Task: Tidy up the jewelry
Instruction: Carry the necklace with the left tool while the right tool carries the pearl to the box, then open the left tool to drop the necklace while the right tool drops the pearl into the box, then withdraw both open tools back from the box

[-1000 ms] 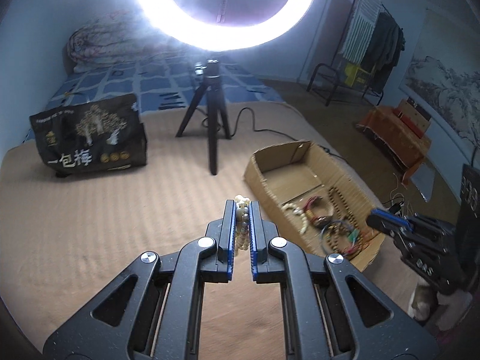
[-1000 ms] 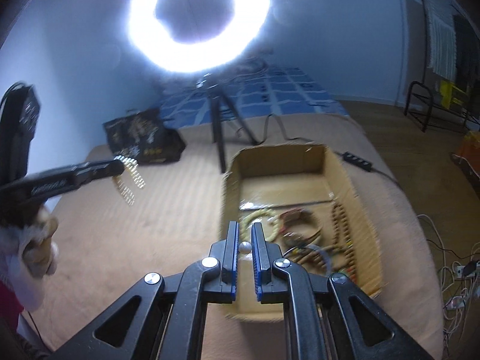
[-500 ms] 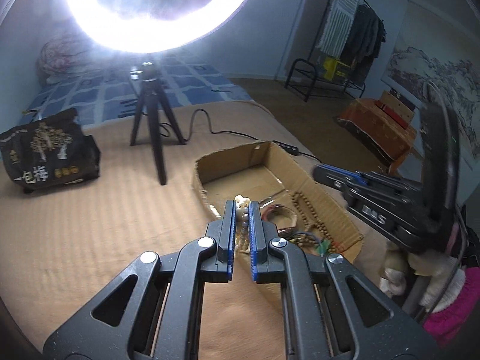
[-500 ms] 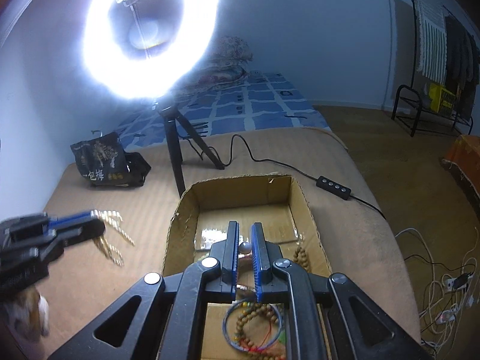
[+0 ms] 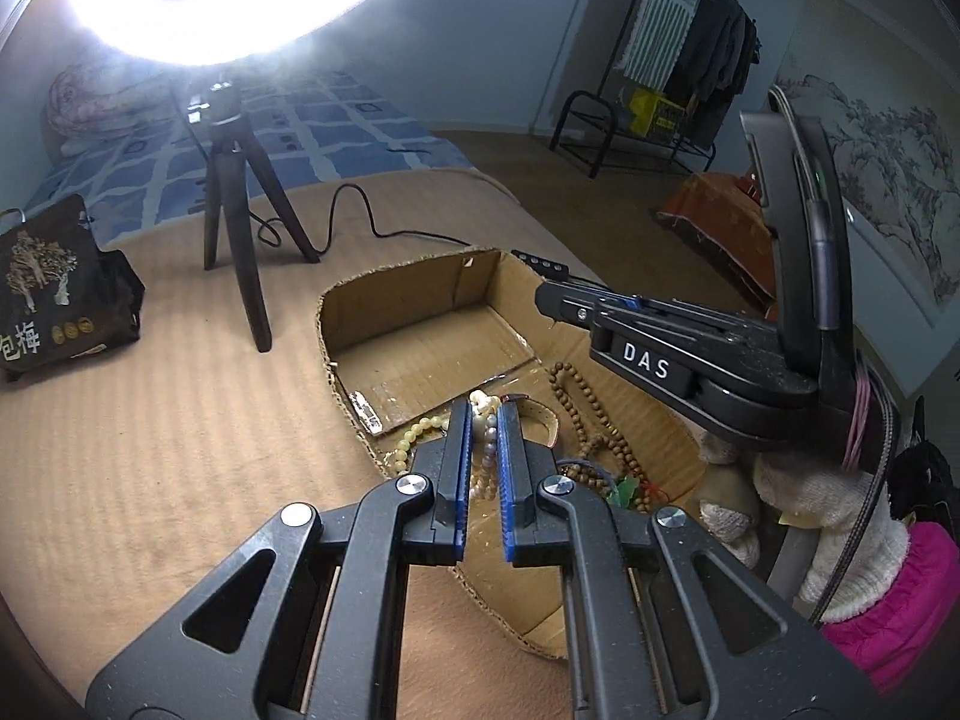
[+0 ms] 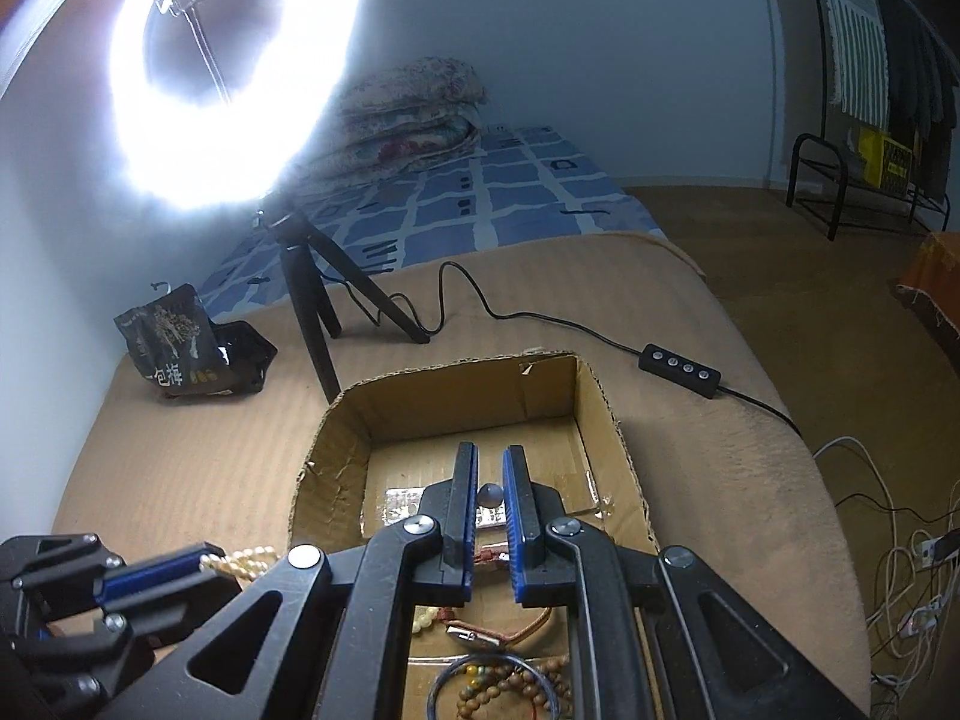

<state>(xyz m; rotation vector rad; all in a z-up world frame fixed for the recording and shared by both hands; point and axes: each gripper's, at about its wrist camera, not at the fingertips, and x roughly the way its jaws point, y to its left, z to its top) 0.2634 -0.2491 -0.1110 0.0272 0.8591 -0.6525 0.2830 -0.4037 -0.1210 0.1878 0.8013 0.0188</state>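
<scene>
Blue-padded jaws of the left gripper (image 5: 483, 420) pinch a pearl bead strand (image 5: 483, 450) above the near end of the cardboard box (image 5: 420, 294), while the right gripper (image 6: 491, 480), entering the left view from 3 o'clock, clamps a single grey bead (image 6: 491, 493) over the box interior. Inside the box, at 6 o'clock in the right view, lie a brown wooden bead string (image 6: 510, 690) and a leather strap (image 6: 492, 636). Beyond, at 11 o'clock on the tan bed blanket (image 6: 198, 438), stand a black tripod (image 6: 312, 294) with a ring light (image 6: 234, 66) and a black snack bag (image 6: 186, 354).
</scene>
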